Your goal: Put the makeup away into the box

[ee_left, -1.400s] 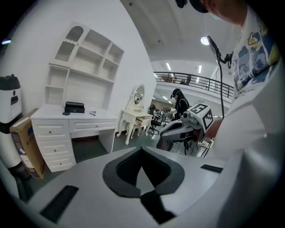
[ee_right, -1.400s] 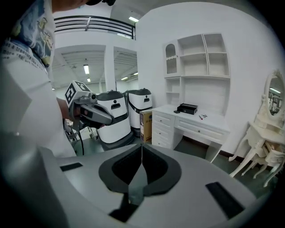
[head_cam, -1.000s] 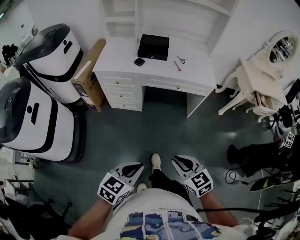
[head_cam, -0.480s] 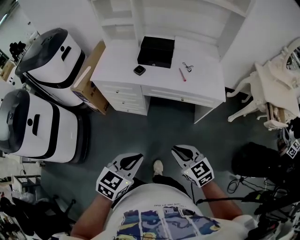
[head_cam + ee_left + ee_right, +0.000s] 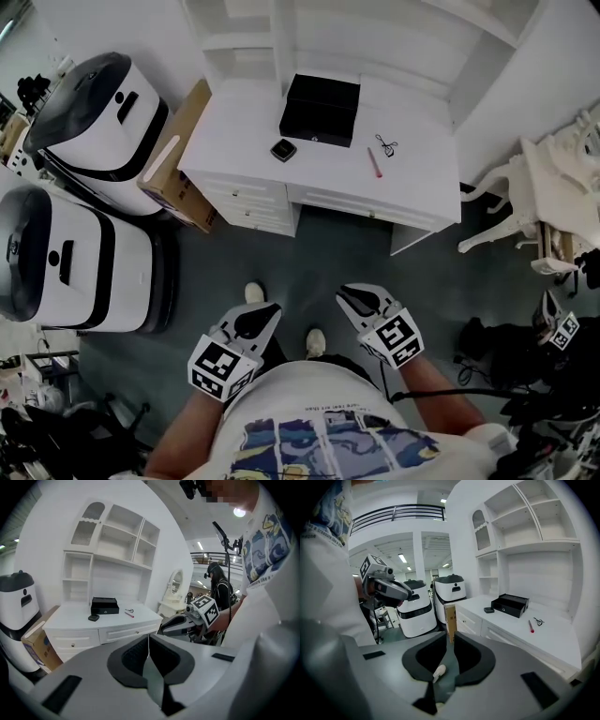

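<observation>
A black box (image 5: 320, 97) stands at the back of the white desk (image 5: 422, 187), lid down. In front of it lie a small dark compact (image 5: 283, 150), a pink pencil (image 5: 374, 162) and a thin black wire tool (image 5: 387, 144). My left gripper (image 5: 270, 309) and right gripper (image 5: 343, 292) hang over the floor, well short of the desk, both shut and empty. The left gripper view shows its jaws (image 5: 148, 641) pressed together, the box (image 5: 104, 605) far ahead. The right gripper's jaws (image 5: 450, 637) stand nearly together, with the box (image 5: 510, 604) far off to the right.
Two white-and-black machines (image 5: 103, 103) (image 5: 56, 253) stand left of the desk, with a cardboard carton (image 5: 173, 155) leaning between. White shelves (image 5: 281, 28) rise behind the desk. An ornate white chair (image 5: 553, 187) and dark bags with cables (image 5: 506, 347) crowd the right.
The person has walked toward the desk, which now sits closer and more central in the head view. Both grippers came forward with the body. Their jaws look unchanged.
</observation>
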`<act>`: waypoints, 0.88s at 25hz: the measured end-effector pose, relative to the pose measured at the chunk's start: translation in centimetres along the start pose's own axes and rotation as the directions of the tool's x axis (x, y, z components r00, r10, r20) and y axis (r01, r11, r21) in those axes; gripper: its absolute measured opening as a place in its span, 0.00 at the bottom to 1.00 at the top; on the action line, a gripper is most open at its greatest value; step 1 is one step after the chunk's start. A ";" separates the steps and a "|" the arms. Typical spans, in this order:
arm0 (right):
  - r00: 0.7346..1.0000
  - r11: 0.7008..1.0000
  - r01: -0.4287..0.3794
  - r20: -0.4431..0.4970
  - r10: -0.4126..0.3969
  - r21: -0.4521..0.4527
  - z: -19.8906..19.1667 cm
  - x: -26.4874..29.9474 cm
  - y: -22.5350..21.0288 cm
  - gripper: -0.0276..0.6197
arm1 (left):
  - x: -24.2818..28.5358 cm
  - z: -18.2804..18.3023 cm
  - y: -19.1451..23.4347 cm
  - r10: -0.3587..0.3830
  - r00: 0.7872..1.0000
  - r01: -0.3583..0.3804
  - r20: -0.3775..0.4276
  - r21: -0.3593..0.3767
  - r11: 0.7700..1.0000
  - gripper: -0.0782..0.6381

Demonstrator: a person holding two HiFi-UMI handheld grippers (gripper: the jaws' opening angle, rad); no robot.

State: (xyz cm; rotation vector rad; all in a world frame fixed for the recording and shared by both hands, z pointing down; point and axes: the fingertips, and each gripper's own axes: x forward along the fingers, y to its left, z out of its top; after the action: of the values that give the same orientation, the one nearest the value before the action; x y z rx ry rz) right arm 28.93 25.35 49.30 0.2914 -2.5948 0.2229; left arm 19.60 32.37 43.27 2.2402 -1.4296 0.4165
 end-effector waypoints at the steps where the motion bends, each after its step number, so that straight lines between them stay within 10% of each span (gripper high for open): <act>1: 1.000 1.000 0.011 -0.002 -0.011 0.001 0.2 0.5 -0.4 0.13 | 0.2 0.1 0.8 -0.007 1.000 0.007 0.005 0.000 1.000 0.13; 22: 0.944 0.934 0.330 -0.079 -0.321 0.140 10.8 12.2 -10.8 0.13 | 3.0 7.6 21.9 -0.269 0.963 0.271 -0.037 0.069 0.960 0.13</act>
State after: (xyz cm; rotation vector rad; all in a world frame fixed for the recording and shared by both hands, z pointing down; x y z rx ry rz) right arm 16.18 10.62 47.45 0.7524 -2.4318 0.3038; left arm 1.09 18.17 42.70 2.4349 -1.0889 0.4118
